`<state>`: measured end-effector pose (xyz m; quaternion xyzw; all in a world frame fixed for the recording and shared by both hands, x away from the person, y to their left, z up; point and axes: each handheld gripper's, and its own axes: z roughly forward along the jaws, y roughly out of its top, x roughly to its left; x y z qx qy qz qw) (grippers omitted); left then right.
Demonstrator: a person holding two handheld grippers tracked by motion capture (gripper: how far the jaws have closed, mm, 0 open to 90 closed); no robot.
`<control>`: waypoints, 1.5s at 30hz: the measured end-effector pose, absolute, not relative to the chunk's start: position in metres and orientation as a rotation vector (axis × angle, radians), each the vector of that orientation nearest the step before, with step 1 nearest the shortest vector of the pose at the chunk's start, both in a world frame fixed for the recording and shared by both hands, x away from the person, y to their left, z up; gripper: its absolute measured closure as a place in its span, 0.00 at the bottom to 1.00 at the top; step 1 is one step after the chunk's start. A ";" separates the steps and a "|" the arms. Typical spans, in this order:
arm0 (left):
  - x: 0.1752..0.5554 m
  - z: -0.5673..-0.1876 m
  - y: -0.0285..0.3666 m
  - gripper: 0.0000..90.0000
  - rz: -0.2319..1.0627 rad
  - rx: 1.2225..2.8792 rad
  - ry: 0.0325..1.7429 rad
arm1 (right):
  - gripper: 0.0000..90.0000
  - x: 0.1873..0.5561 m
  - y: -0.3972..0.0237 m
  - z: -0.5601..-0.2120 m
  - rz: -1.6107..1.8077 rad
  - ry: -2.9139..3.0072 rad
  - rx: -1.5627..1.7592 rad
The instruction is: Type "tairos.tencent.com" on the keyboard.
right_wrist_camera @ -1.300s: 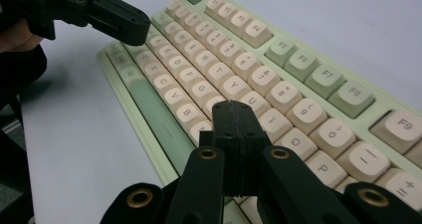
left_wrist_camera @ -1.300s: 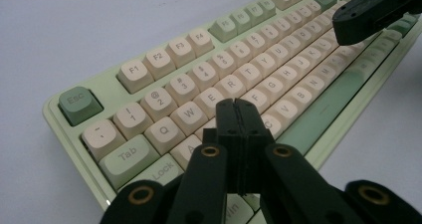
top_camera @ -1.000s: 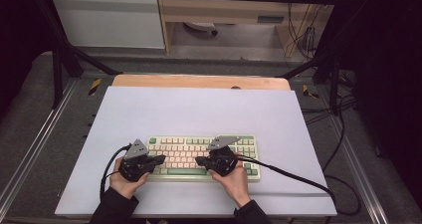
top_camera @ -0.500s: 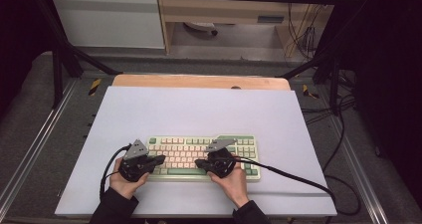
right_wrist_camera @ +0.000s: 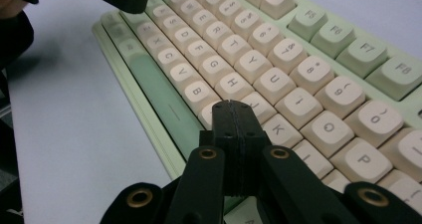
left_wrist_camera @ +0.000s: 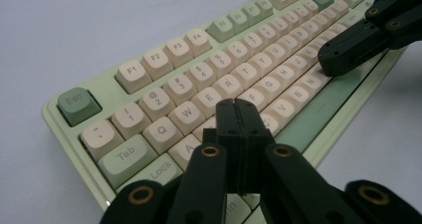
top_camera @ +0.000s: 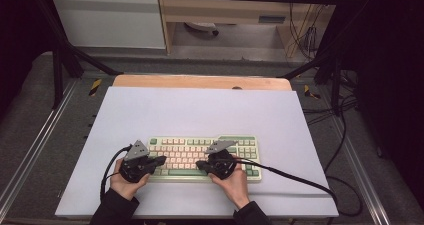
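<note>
Keyboard [top_camera: 202, 157] on white table sheet [top_camera: 200, 110], both hand-held grippers closed empty, dark room

White table mat [top_camera: 200, 110], centre of frame, over a wooden tabletop edge [top_camera: 200, 81] at its upper border. Black-and-yellow hazard tape marks [top_camera: 95, 86] at both upper corners. Loose cables [top_camera: 305, 30], upper right. White cabinet [top_camera: 110, 20], upper left.
</note>
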<state>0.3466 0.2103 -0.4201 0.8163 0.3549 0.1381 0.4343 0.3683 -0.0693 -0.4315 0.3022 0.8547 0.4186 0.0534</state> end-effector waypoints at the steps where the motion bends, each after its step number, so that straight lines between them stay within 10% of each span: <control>1: 0.346 -0.420 0.210 1.00 0.344 2.032 0.883 | 1.00 0.368 -0.070 -0.429 1.277 2.594 0.923; 13: 0.346 -0.415 0.213 0.94 0.342 2.018 0.869 | 0.90 0.370 -0.098 -0.408 1.309 2.493 0.946; 36: 0.349 -0.416 0.236 0.24 0.360 2.042 0.886 | 0.16 0.367 -0.192 -0.408 1.273 2.365 1.064; 45: 0.341 -0.423 0.248 0.10 0.364 2.071 0.877 | 0.05 0.359 -0.218 -0.422 1.259 2.371 1.109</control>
